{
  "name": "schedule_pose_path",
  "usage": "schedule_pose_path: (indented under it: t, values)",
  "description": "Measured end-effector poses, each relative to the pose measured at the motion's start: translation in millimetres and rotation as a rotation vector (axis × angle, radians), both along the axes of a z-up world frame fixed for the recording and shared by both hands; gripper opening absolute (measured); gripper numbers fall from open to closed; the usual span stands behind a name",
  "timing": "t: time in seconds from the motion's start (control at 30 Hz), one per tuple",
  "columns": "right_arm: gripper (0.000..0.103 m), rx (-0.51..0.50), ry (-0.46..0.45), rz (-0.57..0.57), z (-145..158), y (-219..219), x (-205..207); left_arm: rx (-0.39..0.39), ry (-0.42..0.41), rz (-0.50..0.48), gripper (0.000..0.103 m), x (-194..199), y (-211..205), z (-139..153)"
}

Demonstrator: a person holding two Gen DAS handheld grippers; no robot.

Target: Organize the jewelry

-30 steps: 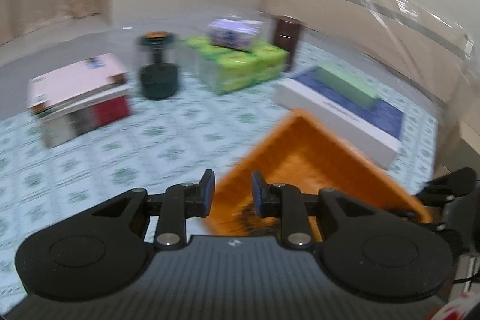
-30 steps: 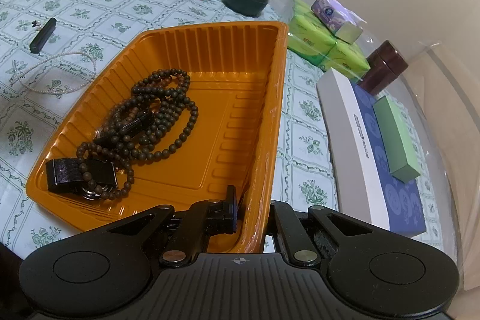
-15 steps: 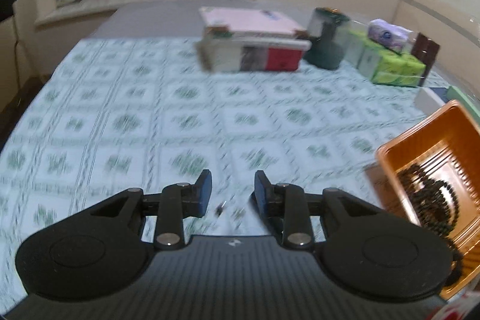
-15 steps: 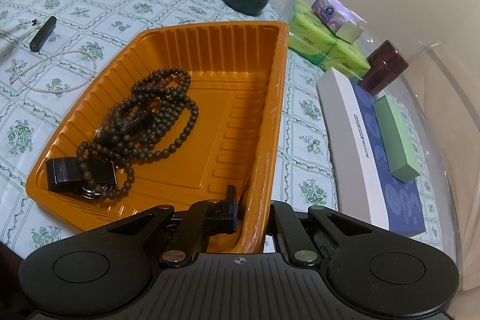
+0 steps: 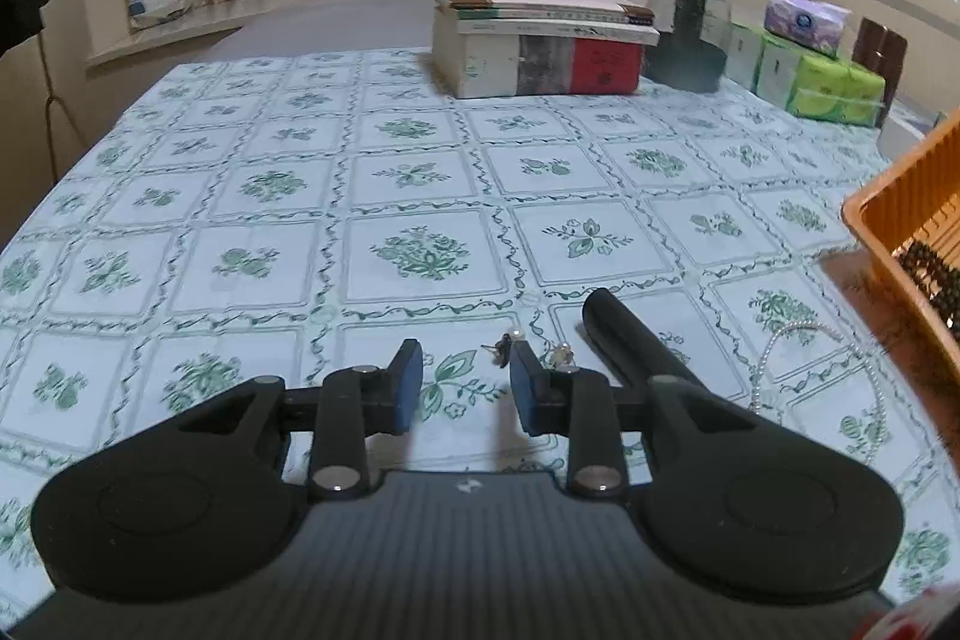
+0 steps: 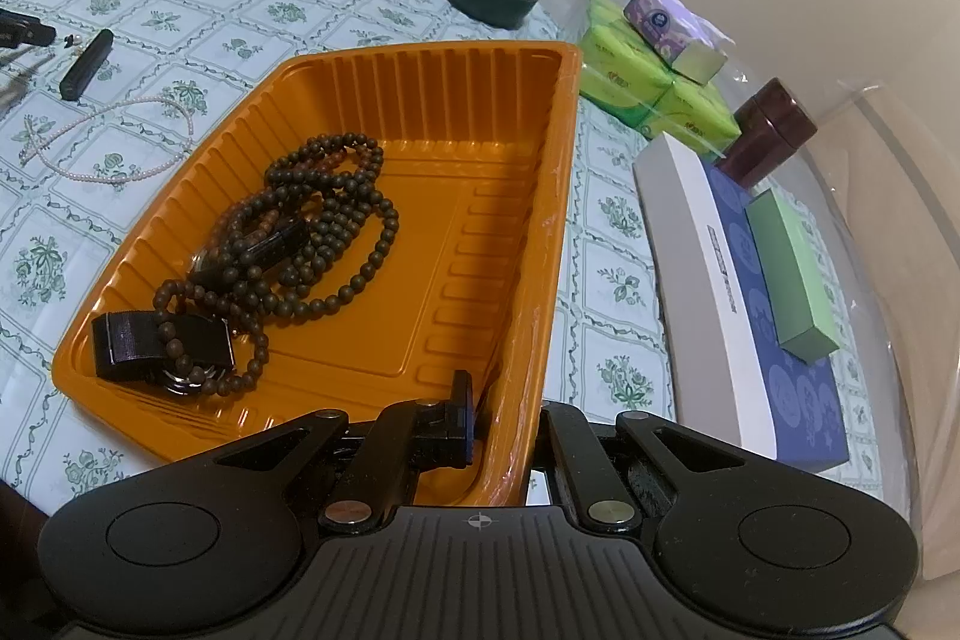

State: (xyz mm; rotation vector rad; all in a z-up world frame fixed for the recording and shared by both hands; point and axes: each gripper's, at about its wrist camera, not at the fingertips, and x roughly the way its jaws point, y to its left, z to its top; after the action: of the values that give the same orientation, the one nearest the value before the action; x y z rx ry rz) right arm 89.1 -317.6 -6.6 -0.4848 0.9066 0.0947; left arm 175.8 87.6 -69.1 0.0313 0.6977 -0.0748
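My right gripper (image 6: 503,421) is shut on the near rim of the orange tray (image 6: 540,232), which holds a dark bead necklace (image 6: 312,226) and a black clasp piece (image 6: 159,346). My left gripper (image 5: 462,379) is open and empty, low over the tablecloth. Small pearl earrings (image 5: 509,340) lie just ahead of its right finger. A black bar-shaped item (image 5: 630,340) lies to the right of them, also seen in the right wrist view (image 6: 87,64). A thin pearl necklace (image 5: 864,388) lies near the tray, also in the right wrist view (image 6: 114,130).
A stack of books (image 5: 540,40), a dark glass-domed jar (image 5: 690,34), green tissue packs (image 5: 822,76) and a brown box (image 5: 879,49) stand at the table's far side. A white and blue box (image 6: 750,292) with a green box (image 6: 792,274) on it lies right of the tray.
My left gripper has swung away from the tray to the left and come down over the earrings and black bar. The right gripper and the tray have stayed still.
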Motion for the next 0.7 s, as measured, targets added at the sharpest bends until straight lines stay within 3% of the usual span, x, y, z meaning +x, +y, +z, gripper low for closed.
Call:
schedule_pose_path:
  t: [0.2,0.33,0.7]
  values:
    - [0.005,0.005,0.011,-0.008,-1,-1,1,0.037,-0.011,-0.078,0.027,15,-8,-10]
    - [0.005,0.007,0.010,-0.010,-1,-1,2,0.073,0.013,-0.091,0.005,20,-12,-15]
    - [0.005,0.011,0.007,-0.013,-1,-3,3,0.097,-0.027,-0.132,0.005,-4,-30,8]
